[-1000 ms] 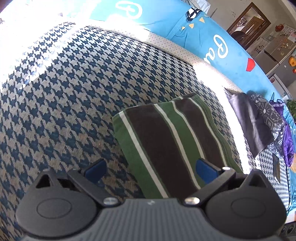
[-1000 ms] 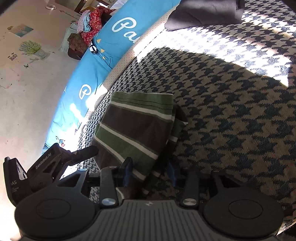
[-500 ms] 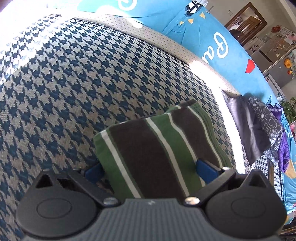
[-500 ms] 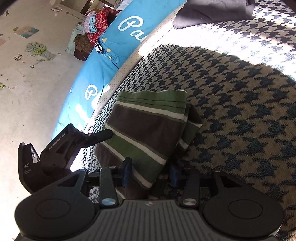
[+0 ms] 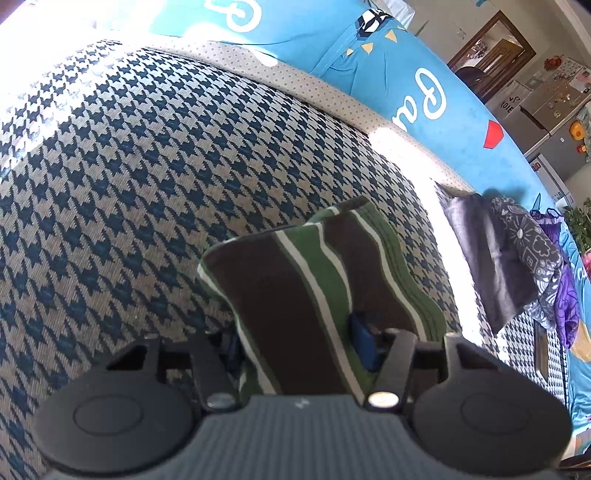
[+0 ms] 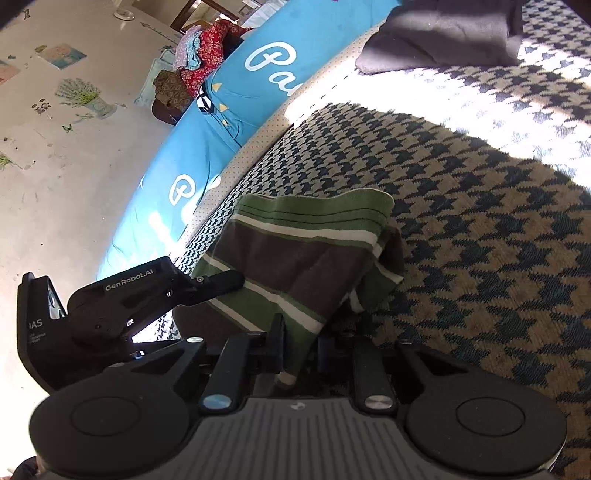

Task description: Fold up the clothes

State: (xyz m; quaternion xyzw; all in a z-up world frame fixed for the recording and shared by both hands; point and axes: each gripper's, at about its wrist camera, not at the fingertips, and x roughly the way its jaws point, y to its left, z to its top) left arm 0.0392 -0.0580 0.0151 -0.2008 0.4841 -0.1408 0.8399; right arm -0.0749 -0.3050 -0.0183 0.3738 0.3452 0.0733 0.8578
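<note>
Folded striped garment [image 5: 295, 295], green, brown and white, resting on houndstooth bed cover [image 5: 147, 184] near the edge bordered by blue printed bedding [image 5: 424, 96]. In left wrist view: left claw [image 5: 299, 343] at 6 o'clock, jaws closing with the near edge of the garment between them; blue pad [image 5: 364, 343] pressing into the fabric at the 3 o'clock side of the fold, opposite finger largely hidden behind the cloth at the 9 o'clock side. Fabric bunched and raised between the fingers. In right wrist view: right claw [image 6: 301, 349] at 6 o'clock, jaws closing on a narrow corner of the same garment [image 6: 306, 258], cloth pinched between the two dark fingers and hanging down toward the camera. Left claw body [image 6: 122, 306] visible at 9 o'clock in that view, its finger reaching onto the striped cloth edge. Remainder of the garment extending toward 12 o'clock, lying flat on the cover with one loose layer folded under at the 3 o'clock side. Dark folded clothing [image 6: 443, 29] at 1 o'clock, well apart from the garment. Pile of dark and patterned clothes [image 5: 517, 258] at 3 o'clock in left wrist view, also well apart. Strong sunlight across the far cover.
</note>
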